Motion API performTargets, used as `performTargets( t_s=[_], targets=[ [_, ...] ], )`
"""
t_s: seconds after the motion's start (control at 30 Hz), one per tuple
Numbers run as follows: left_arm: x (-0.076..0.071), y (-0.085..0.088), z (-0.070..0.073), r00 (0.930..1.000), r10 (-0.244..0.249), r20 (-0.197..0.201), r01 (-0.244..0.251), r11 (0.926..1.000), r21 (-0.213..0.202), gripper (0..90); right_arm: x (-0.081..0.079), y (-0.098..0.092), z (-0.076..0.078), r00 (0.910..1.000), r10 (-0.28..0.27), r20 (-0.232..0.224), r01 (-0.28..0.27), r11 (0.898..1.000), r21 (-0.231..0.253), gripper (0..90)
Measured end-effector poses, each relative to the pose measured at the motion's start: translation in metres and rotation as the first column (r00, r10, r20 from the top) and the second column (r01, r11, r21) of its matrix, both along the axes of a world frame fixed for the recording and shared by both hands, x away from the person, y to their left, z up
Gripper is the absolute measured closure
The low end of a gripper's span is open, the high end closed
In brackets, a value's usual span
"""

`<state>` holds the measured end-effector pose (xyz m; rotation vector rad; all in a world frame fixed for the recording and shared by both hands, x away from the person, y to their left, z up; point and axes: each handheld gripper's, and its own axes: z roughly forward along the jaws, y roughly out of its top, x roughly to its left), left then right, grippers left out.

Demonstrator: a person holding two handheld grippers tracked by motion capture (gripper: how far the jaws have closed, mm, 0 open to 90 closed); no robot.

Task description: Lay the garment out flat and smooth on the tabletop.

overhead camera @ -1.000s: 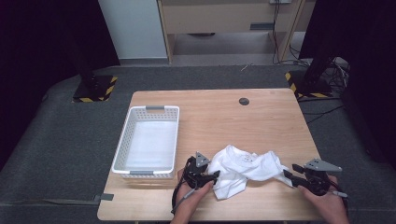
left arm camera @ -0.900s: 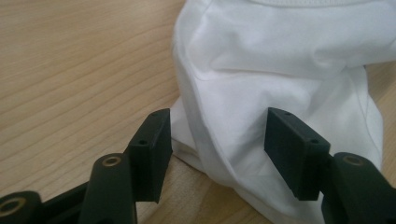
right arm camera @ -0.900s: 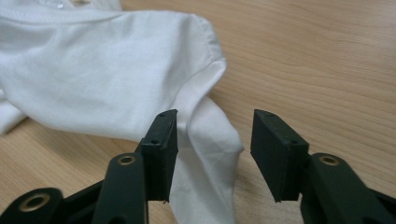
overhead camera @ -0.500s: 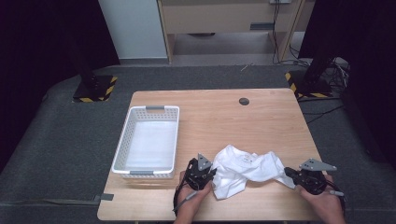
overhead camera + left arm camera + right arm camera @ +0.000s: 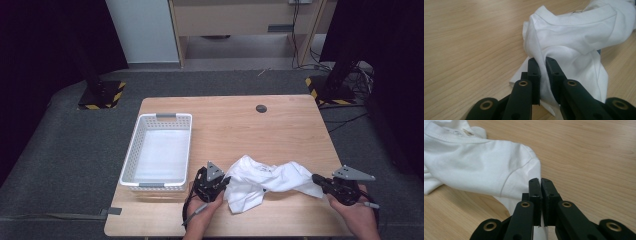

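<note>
**Two Grippers Pinch a White Shirt**

A white shirt (image 5: 267, 180) lies crumpled on the near part of a wooden table (image 5: 280, 125). It sits between the two hands, close to the front edge.

The left gripper (image 5: 223, 182) is at the left end of the shirt. Its jaws have just been closing, and now they pinch a fold of the cloth. In the left gripper view the white cloth (image 5: 574, 42) is squeezed between the two black jaws, and the rest of it piles up behind them. The collar seam of the shirt shows near the top of that pile.

The right gripper (image 5: 318, 179) is at the right end of the shirt. Its jaws have just been closing too. In the right gripper view they are pressed almost together, with a thin edge of the shirt (image 5: 486, 167) caught between them. The sleeve part bulges out to the left of the jaws, and the small neck label shows far up at the top left.

The shirt is pulled into a long shape between the two grippers. The left part is a bigger heap and the right part is a thinner strip.

A white basket (image 5: 136, 150) stands on the table to the left of the shirt, just beside the left gripper. A small dark round spot (image 5: 261, 108) is on the far part of the table, well apart from the shirt.
</note>
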<state>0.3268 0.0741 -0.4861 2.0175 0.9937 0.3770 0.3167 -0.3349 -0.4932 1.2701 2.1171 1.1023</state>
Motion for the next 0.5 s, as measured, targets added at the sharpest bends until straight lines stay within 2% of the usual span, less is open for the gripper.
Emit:
performTargets(
  t_s=[0.13,0.23,0.27,0.37,0.5],
  targets=[
    [0.003,0.002,-0.007,0.9993,-0.001,-0.038,0.002,1.0,0.01,82.3,0.002,-0.004,-0.002,0.9997,-0.016,-0.019,0.016,1.0,0.009,87.2],
    [0.006,0.002,-0.017,0.9968,-0.007,-0.08,0.009,0.9995,0.029,79.8,0.003,-0.005,-0.012,0.9984,-0.026,-0.051,0.025,1.0,-0.012,84.9],
    [0.006,0.002,-0.018,0.997,-0.002,-0.078,0.005,0.9994,0.035,77.8,0.003,-0.005,-0.013,0.9979,-0.033,-0.055,0.032,0.999,-0.014,82.9],
    [0.008,0.002,-0.018,0.9973,0.018,-0.071,-0.016,0.9996,0.025,64.1,0.003,-0.008,-0.015,0.9972,-0.063,-0.041,0.062,0.998,-0.008,71.2],
    [0.008,0.001,-0.016,0.9976,0.026,-0.065,-0.025,0.9996,0.015,50.2,0.004,-0.009,-0.018,0.9962,-0.077,-0.041,0.077,0.997,0.001,62.5]
  ],
)
